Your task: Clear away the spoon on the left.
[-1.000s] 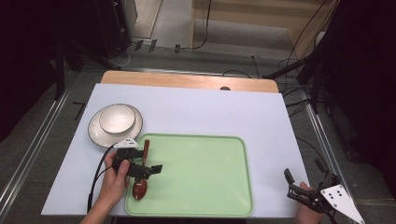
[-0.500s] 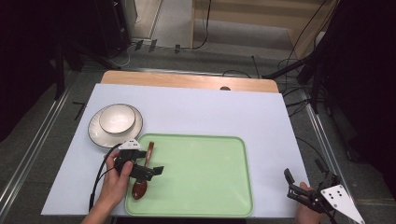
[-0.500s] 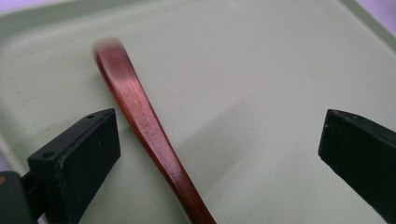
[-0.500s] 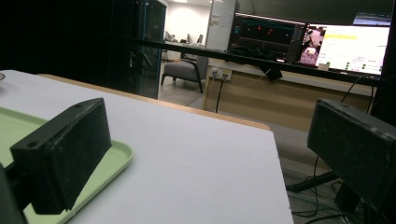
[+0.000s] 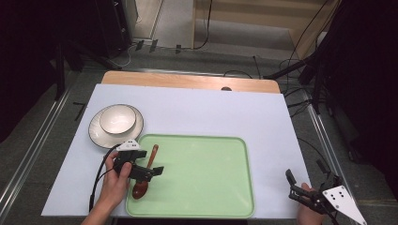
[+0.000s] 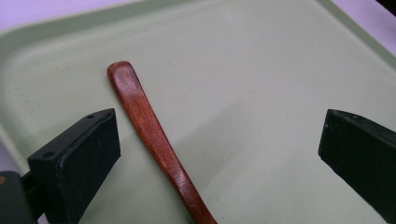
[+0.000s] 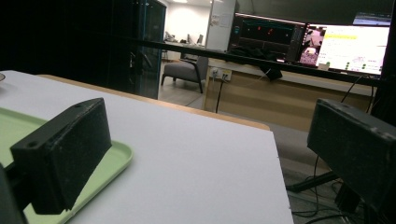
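High view puts your left gripper (image 5: pixel 149 171) at the lower left of the frame, jaws spread over the spoon (image 5: pixel 144 174), which lies on the left edge of the tray (image 5: pixel 206 187) with its bowl toward the bottom and its handle running up and slightly right. Left gripper view shows that handle (image 6: pixel 154 135) slanting from bottom centre to upper left between your parted jaws, nearer the left one. Your right gripper (image 5: pixel 305 187) sits at the lower right, off the tray, jaws wide apart on nothing.

Glossy wooden spoon (image 6: pixel 154 140); smooth matt plastic tray (image 6: pixel 261 93).
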{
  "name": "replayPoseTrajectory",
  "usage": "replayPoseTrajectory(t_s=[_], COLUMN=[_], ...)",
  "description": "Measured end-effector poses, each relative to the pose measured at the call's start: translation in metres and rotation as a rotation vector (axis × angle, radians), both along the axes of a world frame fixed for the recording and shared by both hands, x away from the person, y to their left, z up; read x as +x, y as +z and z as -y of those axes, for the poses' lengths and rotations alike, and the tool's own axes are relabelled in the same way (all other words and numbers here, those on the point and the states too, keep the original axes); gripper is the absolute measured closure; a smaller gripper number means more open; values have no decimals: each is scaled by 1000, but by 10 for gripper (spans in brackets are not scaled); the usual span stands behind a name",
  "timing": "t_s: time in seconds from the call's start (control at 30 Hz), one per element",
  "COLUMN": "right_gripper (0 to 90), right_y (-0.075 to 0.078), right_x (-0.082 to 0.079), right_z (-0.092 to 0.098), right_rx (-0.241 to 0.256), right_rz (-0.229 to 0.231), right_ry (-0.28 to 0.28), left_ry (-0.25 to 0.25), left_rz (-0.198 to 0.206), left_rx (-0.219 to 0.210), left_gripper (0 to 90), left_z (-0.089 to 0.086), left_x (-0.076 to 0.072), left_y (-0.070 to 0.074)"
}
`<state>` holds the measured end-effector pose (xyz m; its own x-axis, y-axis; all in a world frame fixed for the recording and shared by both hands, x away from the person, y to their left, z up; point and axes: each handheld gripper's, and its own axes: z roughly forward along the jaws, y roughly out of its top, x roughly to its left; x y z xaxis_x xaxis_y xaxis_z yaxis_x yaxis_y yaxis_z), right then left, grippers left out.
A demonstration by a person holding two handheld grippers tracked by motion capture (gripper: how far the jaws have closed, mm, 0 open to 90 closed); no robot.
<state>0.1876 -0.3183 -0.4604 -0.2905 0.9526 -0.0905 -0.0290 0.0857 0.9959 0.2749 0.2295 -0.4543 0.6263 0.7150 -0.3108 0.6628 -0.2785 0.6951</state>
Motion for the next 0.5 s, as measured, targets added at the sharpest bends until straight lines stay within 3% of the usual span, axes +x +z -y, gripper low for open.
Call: replayPoseTrajectory(t_s=[0.37,0.5], right_gripper=[0,0], right_y=[0,0], right_x=[0,0], right_z=[0,0], right_rx=[-1,1], right_rz=[0,0], right_ry=[0,0], left_ry=[8,9], left_rz=[82,101], left_rx=[-94,-99], left_gripper=[0,0], left_z=[-15,-21], left_x=[-7,-11], left_y=[12,14])
